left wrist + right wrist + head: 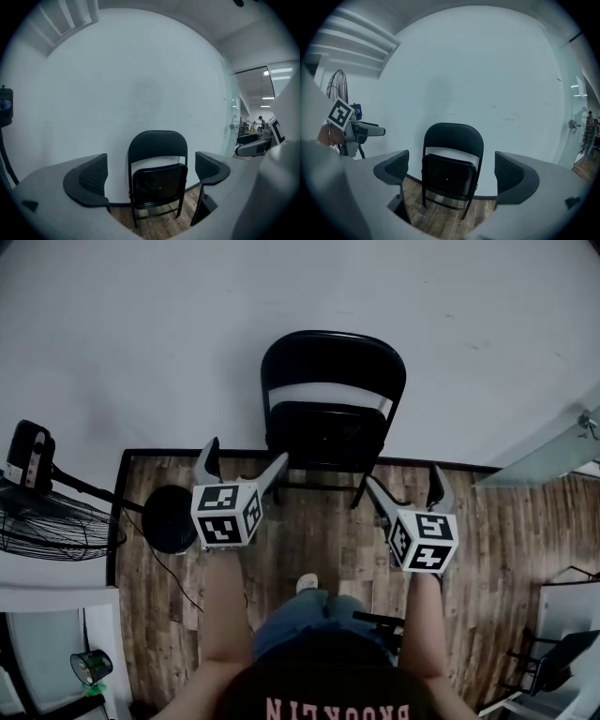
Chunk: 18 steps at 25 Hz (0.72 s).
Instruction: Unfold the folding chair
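From the head view, the folding chair (330,427) stands folded on the wooden floor (319,540), its black seat tipped up flat against the backrest and its back toward the white wall (281,296). The left gripper (246,460) and the right gripper (407,486) are held out side by side in front of it, well short of the frame, one toward each front leg. Both have their jaws spread wide with nothing between them. A standing fan (47,521) sits off to the person's left, its round base (169,518) on the floor near the left gripper.

In the left gripper view the two dark ribbed pads are far apart. Between them is only open air, and beyond it the chair, seen whole and slightly right of centre. The seat panel hangs nearly upright between the side rails, and the lower crossbar shows just above the floorboards. Behind a glass partition at the right edge is a lit room (too small to make out much).

The right gripper view shows the same wide gap between its pads and no grip on anything. The chair is framed in the gap but stands apart from both jaws, turned a little so that its right rail is nearer. At the left edge the other gripper's marker cube (339,115) shows, with the fan's cage behind it.
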Tool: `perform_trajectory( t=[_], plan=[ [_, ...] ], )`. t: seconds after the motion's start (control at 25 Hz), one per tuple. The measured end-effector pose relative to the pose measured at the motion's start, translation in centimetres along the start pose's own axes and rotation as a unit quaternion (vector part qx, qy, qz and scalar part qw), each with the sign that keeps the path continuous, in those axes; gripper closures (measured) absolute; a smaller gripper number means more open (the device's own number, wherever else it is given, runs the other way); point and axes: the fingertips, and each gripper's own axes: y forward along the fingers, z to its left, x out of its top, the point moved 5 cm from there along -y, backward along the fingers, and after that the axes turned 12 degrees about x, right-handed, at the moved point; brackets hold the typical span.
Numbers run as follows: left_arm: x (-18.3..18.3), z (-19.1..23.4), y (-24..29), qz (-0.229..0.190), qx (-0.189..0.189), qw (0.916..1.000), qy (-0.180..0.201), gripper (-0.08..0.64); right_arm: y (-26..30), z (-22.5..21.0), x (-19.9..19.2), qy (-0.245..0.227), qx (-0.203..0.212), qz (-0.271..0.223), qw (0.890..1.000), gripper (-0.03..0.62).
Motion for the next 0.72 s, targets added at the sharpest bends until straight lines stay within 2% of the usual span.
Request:
perform_trajectory(
  t=[0.16,0.36,0.64,0.72],
  plan=[
    [-1.2,0.9,2.0,0.018,-0.001,0.9998,-0.005,-0.009,2.0,-0.2,-1.1,0.008,-0.001,0.025,1.000,0.035],
    [-1.9,2.5,4.2,0.032,0.016,0.9992,-0.020,-0.009,4.7,-1.0,-1.5,0.014,0.004,0.038,0.999,0.035],
    [-2.5,3.3,7.4,0.044,0.031,0.9983,-0.022,-0.009,8.9,-2.3,-3.0,0.012,0.025,0.069,0.997,0.035],
    [-2.3,3.4,8.6,0.049,0.030,0.9981,-0.020,-0.009,10.2,-3.0,-3.1,0.026,0.026,0.068,0.997,0.035]
  ],
)
